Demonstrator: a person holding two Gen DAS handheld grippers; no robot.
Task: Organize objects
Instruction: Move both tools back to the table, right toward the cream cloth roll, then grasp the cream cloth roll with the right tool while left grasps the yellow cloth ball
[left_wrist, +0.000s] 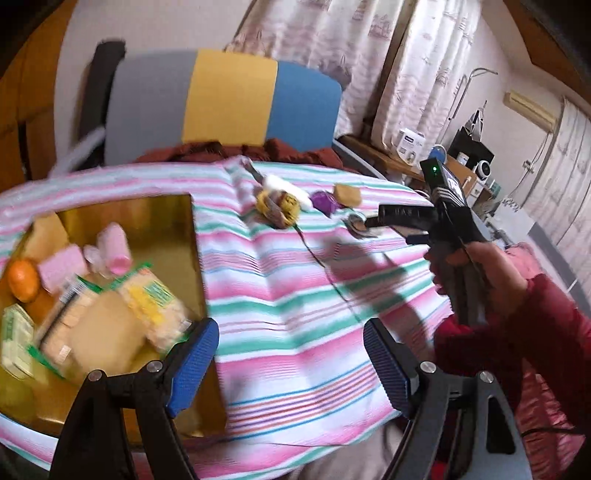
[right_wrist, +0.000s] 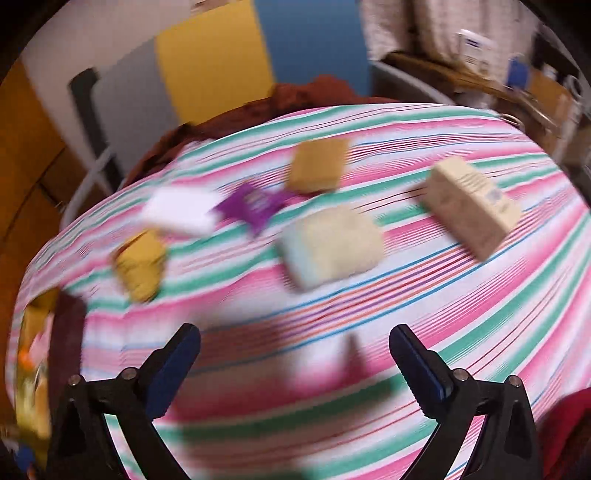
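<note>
1. Golden inside, a shallow box (left_wrist: 166, 210) sits at the near left of the left wrist view, on a striped cloth (left_wrist: 295, 295) of pink, green and white.
2. In the box lie an orange (left_wrist: 23, 279), a pink block (left_wrist: 61, 266), a pink roll (left_wrist: 115, 248) and yellow-green snack packets (left_wrist: 155, 306), close together and somewhat blurred.
3. Far on the cloth lie a yellow bundle (left_wrist: 279, 206), a white block (left_wrist: 284, 184), a purple wrapper (left_wrist: 325, 201) and a tan block (left_wrist: 347, 194).
4. The left gripper (left_wrist: 291, 363) stands wide apart and empty; its left blue pad is over the near right corner of the box.
5. At the right, a hand (left_wrist: 491, 273) in a red sleeve holds the right gripper (left_wrist: 360, 223) near the far objects; I cannot tell from here what it touches.
6. Behind the cloth stands a grey, yellow and blue panel (left_wrist: 229, 96), with curtains (left_wrist: 424, 74) and a cluttered shelf (left_wrist: 461, 162) at the far right.
7. The right wrist view is much blurred.
8. On the same cloth (right_wrist: 443, 314) lie a cream block (right_wrist: 332, 245) in the middle, a beige carton (right_wrist: 472, 206) to its right, a tan block (right_wrist: 317, 164) farther away, a purple wrapper (right_wrist: 251, 205), a white block (right_wrist: 181, 210) and a yellow bundle (right_wrist: 140, 264) at the left.
9. The right gripper (right_wrist: 295, 365) is spread wide with nothing between the pads, above bare cloth nearer than the cream block.
</note>
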